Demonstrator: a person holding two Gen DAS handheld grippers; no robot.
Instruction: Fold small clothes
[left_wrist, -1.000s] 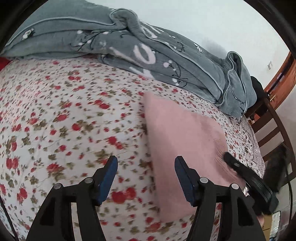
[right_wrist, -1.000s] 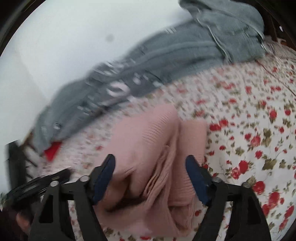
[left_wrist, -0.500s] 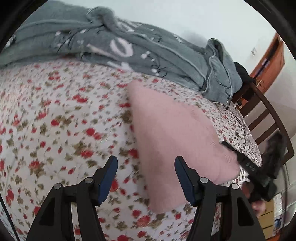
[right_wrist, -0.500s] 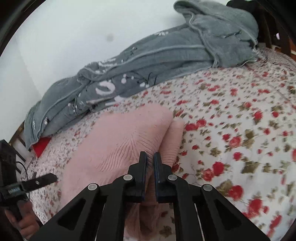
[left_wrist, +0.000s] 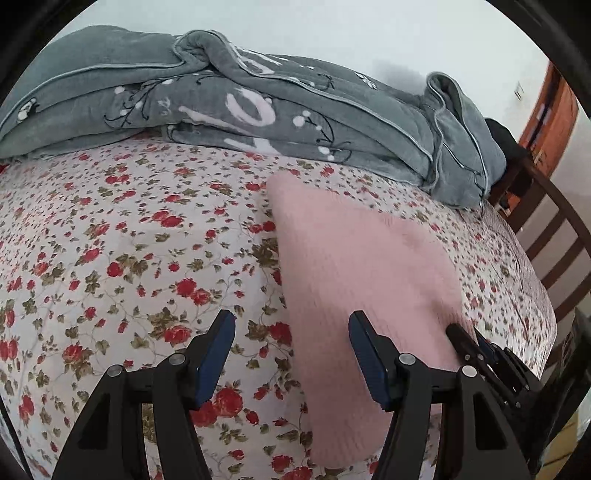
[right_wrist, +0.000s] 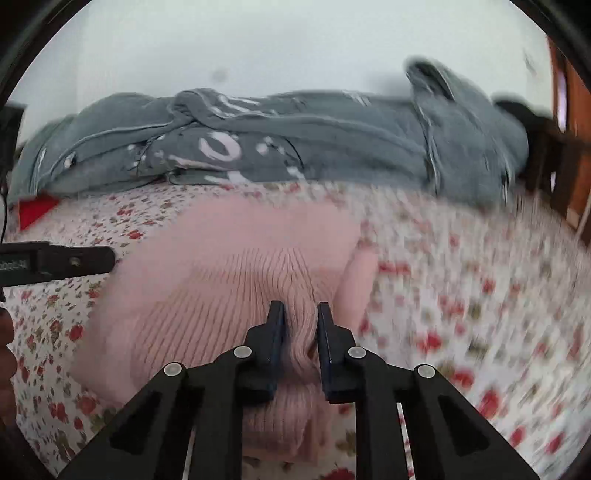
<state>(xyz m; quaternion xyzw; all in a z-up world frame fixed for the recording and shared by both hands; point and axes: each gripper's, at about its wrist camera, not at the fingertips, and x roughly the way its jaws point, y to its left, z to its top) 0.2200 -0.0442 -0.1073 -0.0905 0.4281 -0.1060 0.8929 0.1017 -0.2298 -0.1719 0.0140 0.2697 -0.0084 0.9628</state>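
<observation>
Two grippers over the bed, one pink sweater between them. Far left in the right wrist view: a red patch (right_wrist: 35, 212) peeking out at the edge of the bed, under the end of the grey blanket (right_wrist: 295, 144). Left gripper (left_wrist: 291, 345) wide open, blue pads well apart, nothing held, hovering above the flowered bedsheet (left_wrist: 129, 251) with its right finger over the near edge of the pink sweater (left_wrist: 354, 266). Sweater lying flat and folded on the sheet, right of the middle in the left wrist view, far corner pointing toward the blanket bunched along the wall. Seen from the right wrist, the same sweater (right_wrist: 229, 280) spread across the middle, a rolled fold along its right side. Right gripper (right_wrist: 300, 314) pinched down on a bunched ridge of pink knit at the sweater's near edge, fingers almost together, fabric squeezed between them. Same gripper (left_wrist: 480, 350) visible low right in the left wrist view, tips at the sweater's right corner. Much blur on the right half of the right wrist view. Further right: dark wooden chair (left_wrist: 554, 229) beside the bed, then an orange-brown wooden door (left_wrist: 550, 122) at the edge.
</observation>
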